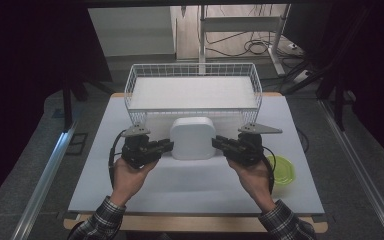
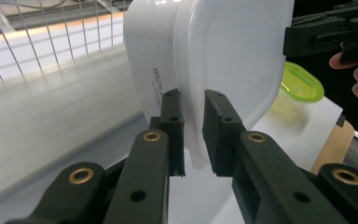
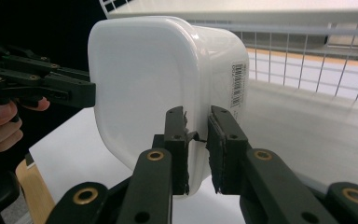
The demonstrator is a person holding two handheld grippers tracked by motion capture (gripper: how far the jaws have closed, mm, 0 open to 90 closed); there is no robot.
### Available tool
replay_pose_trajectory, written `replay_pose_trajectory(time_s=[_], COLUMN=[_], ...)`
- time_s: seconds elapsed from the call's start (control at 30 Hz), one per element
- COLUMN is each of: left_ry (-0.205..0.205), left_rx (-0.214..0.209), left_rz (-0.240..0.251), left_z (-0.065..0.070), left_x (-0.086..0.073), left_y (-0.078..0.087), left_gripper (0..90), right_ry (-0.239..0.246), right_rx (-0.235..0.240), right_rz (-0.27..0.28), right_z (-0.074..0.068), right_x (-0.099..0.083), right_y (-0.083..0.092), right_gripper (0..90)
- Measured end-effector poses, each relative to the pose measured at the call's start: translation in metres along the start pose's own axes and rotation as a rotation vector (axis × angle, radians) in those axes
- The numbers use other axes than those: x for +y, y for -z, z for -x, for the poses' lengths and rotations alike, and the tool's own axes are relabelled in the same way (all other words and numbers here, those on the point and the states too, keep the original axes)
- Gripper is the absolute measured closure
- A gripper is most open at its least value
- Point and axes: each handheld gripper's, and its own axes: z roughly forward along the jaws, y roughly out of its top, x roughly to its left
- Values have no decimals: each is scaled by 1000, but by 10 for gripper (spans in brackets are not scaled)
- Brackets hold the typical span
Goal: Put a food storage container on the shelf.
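Observation:
A white square plastic container (image 1: 193,137) with its lid on hangs above the table, just in front of the wire basket (image 1: 192,65). My left gripper (image 1: 169,146) is shut on the rim at its left side; in the left gripper view the jaws (image 2: 193,95) pinch the lid edge of the container (image 2: 233,56). My right gripper (image 1: 216,143) is shut on the rim at the opposite side, and in the right gripper view its pads (image 3: 196,114) clamp the container's (image 3: 144,79) edge near a barcode label.
The white wire basket (image 2: 51,28) stands at the back of the white mat (image 1: 190,185), with a pale liner inside. A small green-lidded bowl (image 1: 282,170) sits on the mat by my right hand. Dark floor and metal rails flank the table.

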Motion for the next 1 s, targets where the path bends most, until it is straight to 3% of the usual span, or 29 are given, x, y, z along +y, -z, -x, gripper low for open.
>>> replay_pose_trajectory(time_s=[0.53, 1.0], left_ry=[-28, -26], left_rx=[12, 16], left_rz=[59, 98], left_z=[-6, -17], left_x=[46, 81], left_y=[17, 25], left_gripper=[795, 796], right_ry=[24, 23], right_rx=[6, 12], right_rz=[47, 78], right_z=[0, 4], right_x=[48, 88], right_y=[1, -4], right_gripper=[781, 780])
